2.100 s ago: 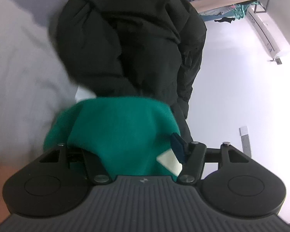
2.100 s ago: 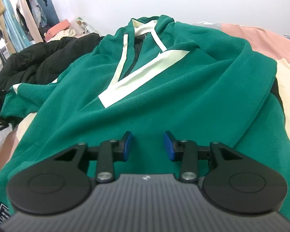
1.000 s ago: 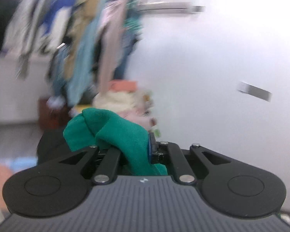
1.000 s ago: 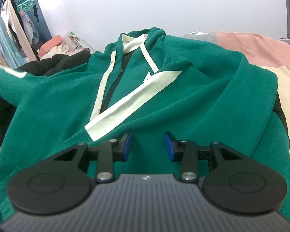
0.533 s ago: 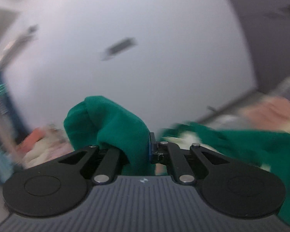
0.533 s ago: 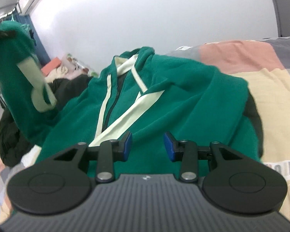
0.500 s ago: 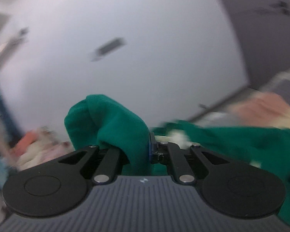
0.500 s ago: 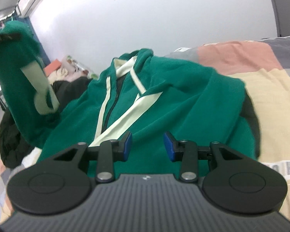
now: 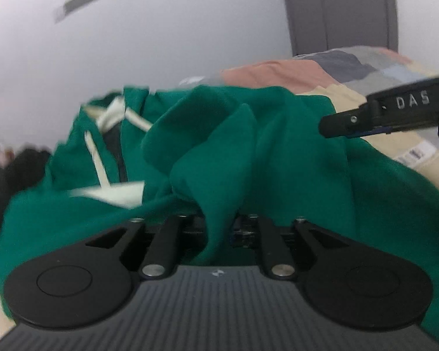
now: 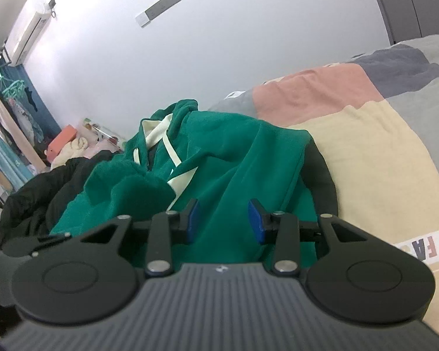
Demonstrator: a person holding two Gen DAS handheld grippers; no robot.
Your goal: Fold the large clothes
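the green hoodie (image 10: 243, 158) lies spread on the bed (image 10: 380, 152), front side up, with cream stripes and the zipper visible. a black jacket (image 10: 35, 199) lies just beside it on the left. the left gripper (image 9: 218, 228) is above the hoodie and its jaws are opening, with a fold of the green sleeve (image 9: 219, 158) between them. the right gripper (image 10: 222, 219) hovers over the lower part of the hoodie, jaws partly apart and holding nothing.
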